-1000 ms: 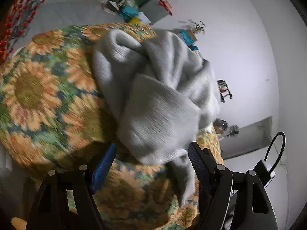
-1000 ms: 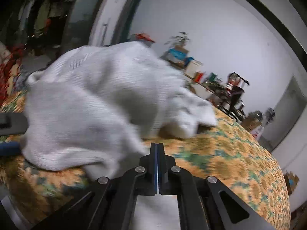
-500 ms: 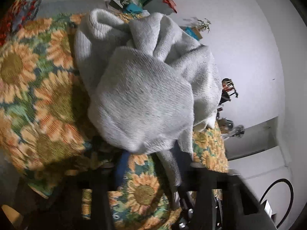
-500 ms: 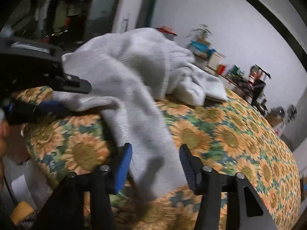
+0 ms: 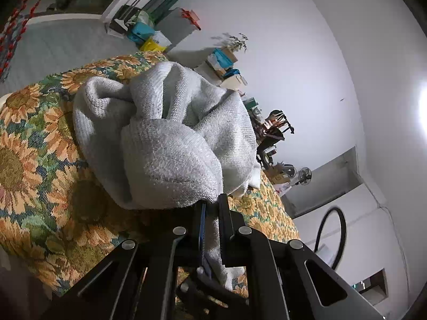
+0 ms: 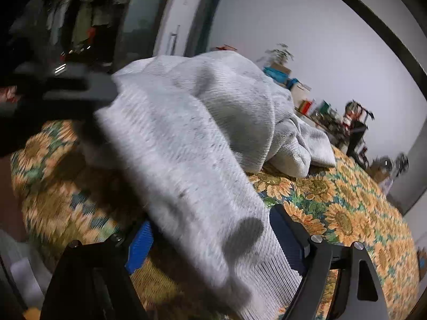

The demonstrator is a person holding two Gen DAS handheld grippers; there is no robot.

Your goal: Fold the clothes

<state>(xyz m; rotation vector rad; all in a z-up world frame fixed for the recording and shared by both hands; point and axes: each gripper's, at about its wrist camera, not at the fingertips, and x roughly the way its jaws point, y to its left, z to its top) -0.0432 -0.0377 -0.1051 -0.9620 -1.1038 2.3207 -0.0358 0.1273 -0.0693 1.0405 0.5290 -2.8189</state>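
Note:
A crumpled grey knitted sweater lies heaped on a table covered with a sunflower-print cloth. My left gripper is at the heap's near edge, its jaws closing with a strip of the grey knit pinched between the pads. In the right wrist view the sweater trails one sleeve with a ribbed cuff toward me. That sleeve lies between the wide jaws of my right gripper, which are opening; the blue pads stand clear of it. The left gripper shows blurred at the left.
The sunflower cloth stretches on to the right of the heap. Boxes and a plant line the white wall, with fans further along. Hanging clothes fill the dark left background. A black cable loops beside the left gripper.
My left gripper went from wide open to closed on the sweater's near edge. My right gripper went from shut on the sleeve to wide open, and the sleeve now lies loose between its fingers.

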